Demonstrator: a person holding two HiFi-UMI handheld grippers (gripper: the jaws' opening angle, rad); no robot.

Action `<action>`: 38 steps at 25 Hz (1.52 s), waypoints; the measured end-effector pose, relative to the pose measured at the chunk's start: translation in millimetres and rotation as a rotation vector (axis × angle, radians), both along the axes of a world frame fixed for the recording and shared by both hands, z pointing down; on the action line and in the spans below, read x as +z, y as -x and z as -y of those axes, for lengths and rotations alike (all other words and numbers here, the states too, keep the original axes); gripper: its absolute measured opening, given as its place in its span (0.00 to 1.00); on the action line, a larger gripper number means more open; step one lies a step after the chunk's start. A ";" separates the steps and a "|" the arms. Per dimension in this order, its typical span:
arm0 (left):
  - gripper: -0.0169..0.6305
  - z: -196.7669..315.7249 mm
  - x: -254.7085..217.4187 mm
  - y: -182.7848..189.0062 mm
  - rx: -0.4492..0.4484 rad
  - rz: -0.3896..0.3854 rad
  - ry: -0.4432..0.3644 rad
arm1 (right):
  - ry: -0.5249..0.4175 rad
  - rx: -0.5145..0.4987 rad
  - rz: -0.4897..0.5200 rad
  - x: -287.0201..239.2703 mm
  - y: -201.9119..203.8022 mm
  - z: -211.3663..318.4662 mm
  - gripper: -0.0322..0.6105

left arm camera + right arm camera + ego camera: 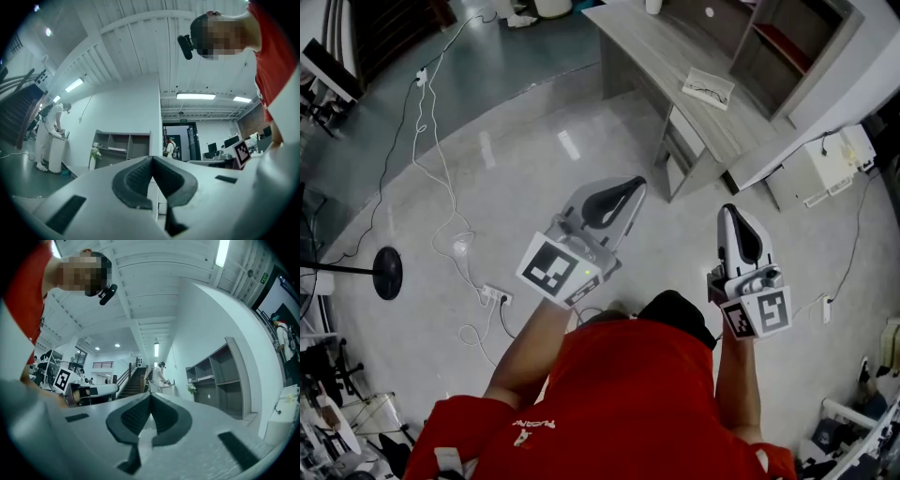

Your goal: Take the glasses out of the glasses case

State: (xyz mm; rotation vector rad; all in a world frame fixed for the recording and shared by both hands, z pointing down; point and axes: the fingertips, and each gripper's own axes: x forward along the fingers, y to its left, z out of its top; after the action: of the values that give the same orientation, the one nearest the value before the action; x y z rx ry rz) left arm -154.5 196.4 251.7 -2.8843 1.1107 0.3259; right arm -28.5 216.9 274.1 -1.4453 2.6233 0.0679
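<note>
A white glasses case (708, 87) lies open on the grey wooden desk (661, 42) at the top of the head view, with dark glasses in it. Both grippers hang over the floor well short of the desk. My left gripper (634, 186) points toward the desk's corner; its dark pads (136, 180) meet with nothing between them. To its right, my right gripper (728, 212) also has its pads (136, 417) pressed together and empty. In both gripper views the case is hidden; they look out level across the room.
White cables and a power strip (495, 296) trail over the floor at left, beside a black round stand base (387, 273). A shelf unit (787, 47) stands behind the desk, and white boxes (834, 161) sit to its right. A person (51, 136) stands far off.
</note>
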 end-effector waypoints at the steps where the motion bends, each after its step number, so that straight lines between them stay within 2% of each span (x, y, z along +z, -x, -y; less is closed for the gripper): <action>1: 0.04 2.6 0.4 2.2 0.001 -0.002 0.000 | 0.003 0.001 -0.003 1.7 1.6 1.6 0.06; 7: 0.04 25.0 1.3 3.1 0.014 -0.005 0.006 | 0.020 0.022 -0.005 5.2 -1.6 21.3 0.06; 14: 0.04 79.4 10.7 -12.5 0.027 0.031 -0.005 | 0.011 0.027 -0.005 17.4 -18.2 78.0 0.06; 20: 0.04 156.6 11.2 -40.1 0.048 0.063 -0.012 | -0.008 0.041 0.004 15.2 -45.5 152.7 0.06; 33: 0.04 344.5 26.1 -131.5 0.088 0.140 0.029 | 0.055 0.035 -0.012 35.9 -129.3 332.0 0.06; 38: 0.04 391.9 40.8 -157.1 0.128 0.196 0.048 | 0.061 0.018 -0.017 37.0 -143.1 381.4 0.06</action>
State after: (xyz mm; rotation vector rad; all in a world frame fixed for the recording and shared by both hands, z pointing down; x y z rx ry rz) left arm 2.6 -195.5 292.5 -2.9572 0.9174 0.0178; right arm 114.7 -164.5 311.1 -1.4936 2.6484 0.0026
